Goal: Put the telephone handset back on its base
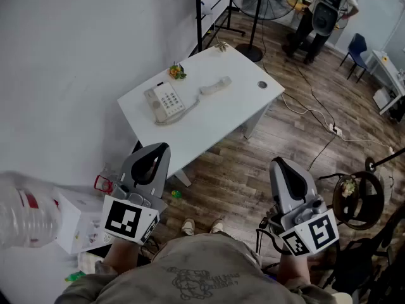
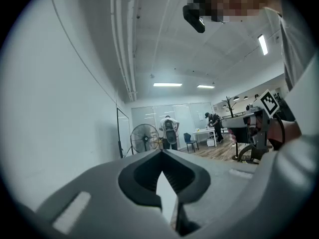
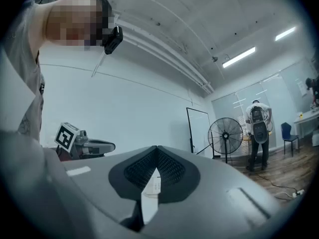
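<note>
I hold both grippers low, well apart from the table (image 1: 218, 128). The left gripper (image 1: 159, 149) has its jaws pressed together with nothing between them. The right gripper (image 1: 279, 164) is the same, closed and empty. The handset (image 1: 215, 85) lies flat near the table's middle, off the base (image 1: 163, 101). The base sits toward the left corner, and the cord (image 1: 183, 113) joins the two. There are flowers (image 1: 176, 72) at the wall-side edge and a small round item (image 1: 262, 84) near the right corner.

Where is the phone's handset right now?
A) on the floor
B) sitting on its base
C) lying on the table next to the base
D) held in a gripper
C: the handset lies flat on the white table, off to one side of the telephone base.
</note>
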### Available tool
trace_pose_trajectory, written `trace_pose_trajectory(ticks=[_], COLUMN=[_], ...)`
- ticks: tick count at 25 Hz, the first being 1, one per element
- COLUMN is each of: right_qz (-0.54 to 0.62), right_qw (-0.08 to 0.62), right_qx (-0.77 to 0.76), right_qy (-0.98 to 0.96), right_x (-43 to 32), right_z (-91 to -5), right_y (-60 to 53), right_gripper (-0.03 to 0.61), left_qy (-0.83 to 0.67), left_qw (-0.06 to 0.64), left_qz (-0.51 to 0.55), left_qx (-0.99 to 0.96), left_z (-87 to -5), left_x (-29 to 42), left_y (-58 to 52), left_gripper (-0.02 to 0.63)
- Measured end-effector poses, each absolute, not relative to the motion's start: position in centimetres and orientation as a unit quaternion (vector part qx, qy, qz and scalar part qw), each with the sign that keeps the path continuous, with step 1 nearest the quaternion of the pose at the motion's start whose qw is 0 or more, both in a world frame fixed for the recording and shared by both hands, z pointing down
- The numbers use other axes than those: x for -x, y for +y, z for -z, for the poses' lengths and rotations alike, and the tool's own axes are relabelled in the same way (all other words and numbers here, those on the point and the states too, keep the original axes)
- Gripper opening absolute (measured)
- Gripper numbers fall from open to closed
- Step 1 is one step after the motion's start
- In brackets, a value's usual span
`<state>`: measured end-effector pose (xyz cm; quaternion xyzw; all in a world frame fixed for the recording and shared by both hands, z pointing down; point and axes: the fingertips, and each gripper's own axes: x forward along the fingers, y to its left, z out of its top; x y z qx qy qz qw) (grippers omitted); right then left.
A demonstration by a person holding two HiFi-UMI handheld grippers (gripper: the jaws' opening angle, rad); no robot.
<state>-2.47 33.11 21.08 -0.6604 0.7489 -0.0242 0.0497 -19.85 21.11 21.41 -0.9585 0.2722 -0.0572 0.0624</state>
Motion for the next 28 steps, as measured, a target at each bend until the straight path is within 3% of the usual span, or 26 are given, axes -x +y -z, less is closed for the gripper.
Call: trace_pose_trajectory(ticks=[6,13,28], right_qz=[0.041,0.047,0.032], right_qw=[0.084,0.072,0.062], right_qx=[0.66,0.664,0.663], right_qy=[0.745,0.743,0.745], right_x=[1.6,0.9,-3.6], right_z=[-21.1,-22.0,-22.7], right_y=[33.3,34.1,38.1], right_gripper=[0.029,0.028,0.028], left_qy=[0.266,0.242,0.256], left_qw=[0.06,0.036,0.05], left_qz=[0.059,0.048,0.008], left_qx=[0.96,0.968,0.965], left_z=[-21.6,-22.0,-21.6], left_x=[19.0,18.2,13.8], left_y=[21.4,22.8,26.0], left_gripper=[0.002,0.002,0.002])
